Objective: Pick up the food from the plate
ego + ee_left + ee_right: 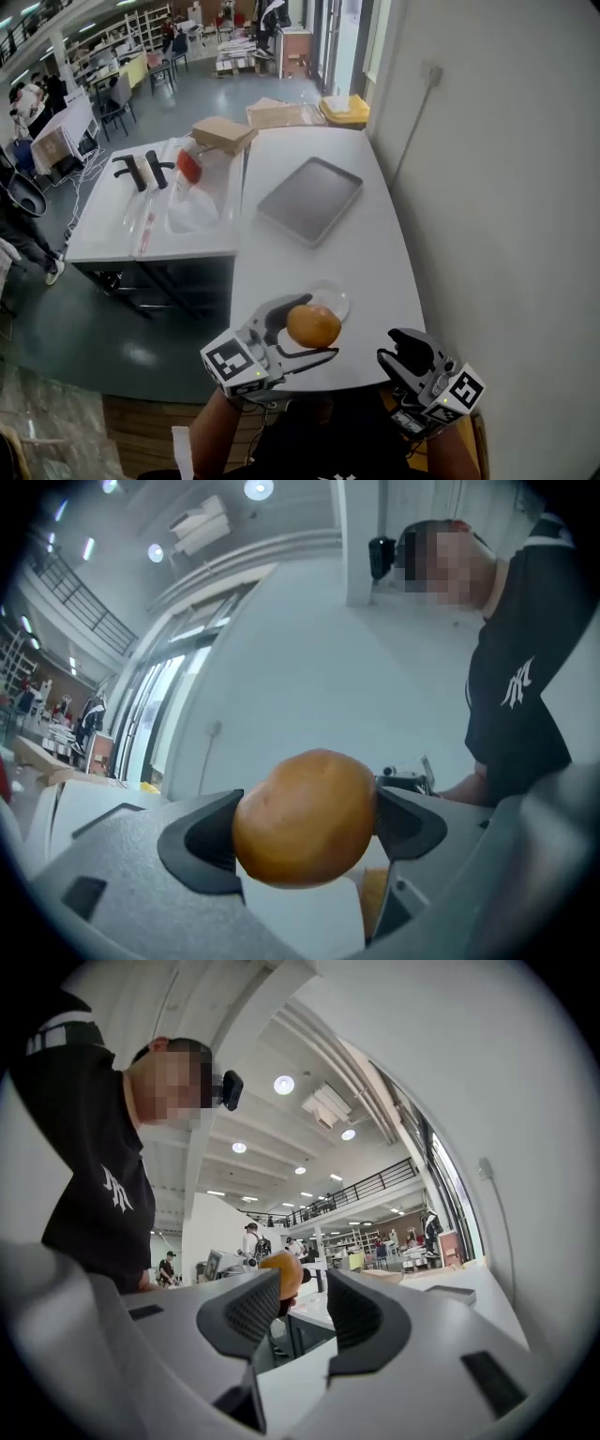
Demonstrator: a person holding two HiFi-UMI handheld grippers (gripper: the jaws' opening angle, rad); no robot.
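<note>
In the head view, the left gripper [317, 328] has its two fingers [281, 307] closed round the food [314, 325], a round orange piece, at the near edge of the white table [375, 253]; the food covers the near rim of the clear plate [336, 296]. The right gripper [398, 349] sits near the table's near right corner, well apart from the food, and its dark jaws touch nothing. In the left gripper view, the food [305, 817] fills the gap, and both pads [202, 841] press on its sides. In the right gripper view, the right gripper [292, 1314] is empty: its ribbed pads [246, 1314] stand partly apart, and the food [283, 1272] shows only far behind them
</note>
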